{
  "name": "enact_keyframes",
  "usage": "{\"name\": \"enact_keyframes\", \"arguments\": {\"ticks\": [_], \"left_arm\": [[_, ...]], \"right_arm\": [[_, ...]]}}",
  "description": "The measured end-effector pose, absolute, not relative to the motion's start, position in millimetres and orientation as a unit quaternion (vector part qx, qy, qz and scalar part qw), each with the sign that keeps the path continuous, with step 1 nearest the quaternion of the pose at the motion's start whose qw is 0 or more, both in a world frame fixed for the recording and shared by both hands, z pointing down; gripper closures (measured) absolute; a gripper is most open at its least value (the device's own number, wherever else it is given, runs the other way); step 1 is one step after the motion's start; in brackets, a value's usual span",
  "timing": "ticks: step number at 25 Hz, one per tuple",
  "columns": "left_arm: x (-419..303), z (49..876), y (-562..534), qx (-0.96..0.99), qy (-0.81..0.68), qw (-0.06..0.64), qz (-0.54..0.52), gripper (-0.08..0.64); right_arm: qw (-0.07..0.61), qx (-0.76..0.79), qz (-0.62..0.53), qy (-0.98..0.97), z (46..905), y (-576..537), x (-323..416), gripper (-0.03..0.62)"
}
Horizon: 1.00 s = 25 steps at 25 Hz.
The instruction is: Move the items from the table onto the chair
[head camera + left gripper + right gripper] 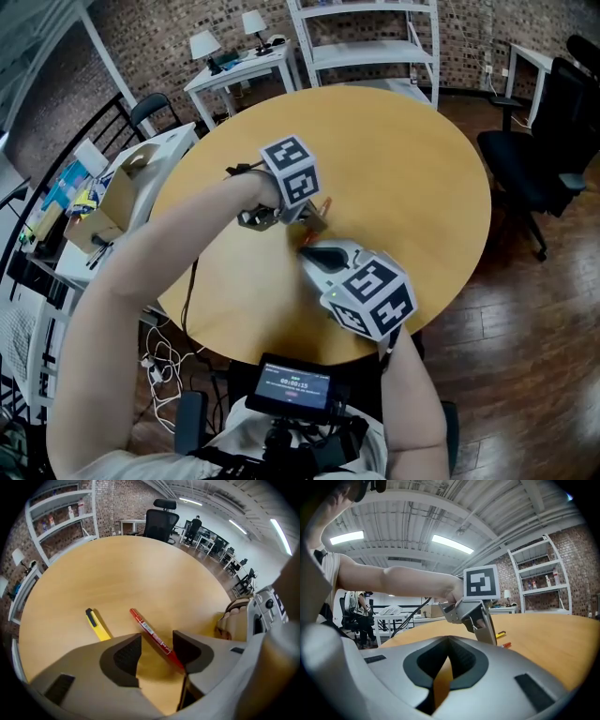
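Here, red pen (156, 639) with illegible white label.

My left gripper (157, 645) is hanging over the table (140, 564) with its jaws parted, and the red pen (154, 637) is lying slantwise in the gap, the yellow cutter (97, 624) just left of it. My right gripper (314, 253) is crowding the near side, while open wood is stretching beyond towards the black chair (539, 159).

At lower centre, a red pen (149, 631) and a yellow, seemingly black-tipped cutter (97, 625) lie on the honey-tan table (140, 569).
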<state>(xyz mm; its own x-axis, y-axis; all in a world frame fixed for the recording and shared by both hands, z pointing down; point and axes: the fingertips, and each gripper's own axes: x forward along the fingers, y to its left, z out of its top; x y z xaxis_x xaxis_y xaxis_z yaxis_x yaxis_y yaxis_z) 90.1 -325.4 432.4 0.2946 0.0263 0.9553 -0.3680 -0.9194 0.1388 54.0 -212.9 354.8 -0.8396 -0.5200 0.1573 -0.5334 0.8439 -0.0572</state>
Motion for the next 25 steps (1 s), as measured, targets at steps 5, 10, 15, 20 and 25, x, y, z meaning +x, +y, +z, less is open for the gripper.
{"name": "enact_keyframes", "arguments": {"ticks": [5,10,15,20,25], "left_arm": [[89.0,434.6,-328.0,0.776,-0.113,0.179,0.595,0.328],[84.4,437.1,-337.6,0.756,-0.145,0.165,0.616,0.428],[80.5,436.3,-337.0,0.747,-0.126,0.158,0.633,0.469],[85.2,433.1,-328.9,0.778,-0.108,0.153,0.6,0.509],[95.9,395.6,-323.0,0.842,-0.109,0.158,0.505,0.509]], "right_arm": [[0.068,0.275,0.048,-0.958,355.5,-212.4,54.1,0.588],[0.068,0.275,0.047,-0.958,356.1,-213.4,54.7,0.588],[0.068,0.275,0.047,-0.958,354.9,-213.7,49.7,0.588],[0.068,0.274,0.048,-0.958,356.4,-213.1,52.8,0.588],[0.068,0.275,0.05,-0.958,355.8,-213.6,54.8,0.588]]}}
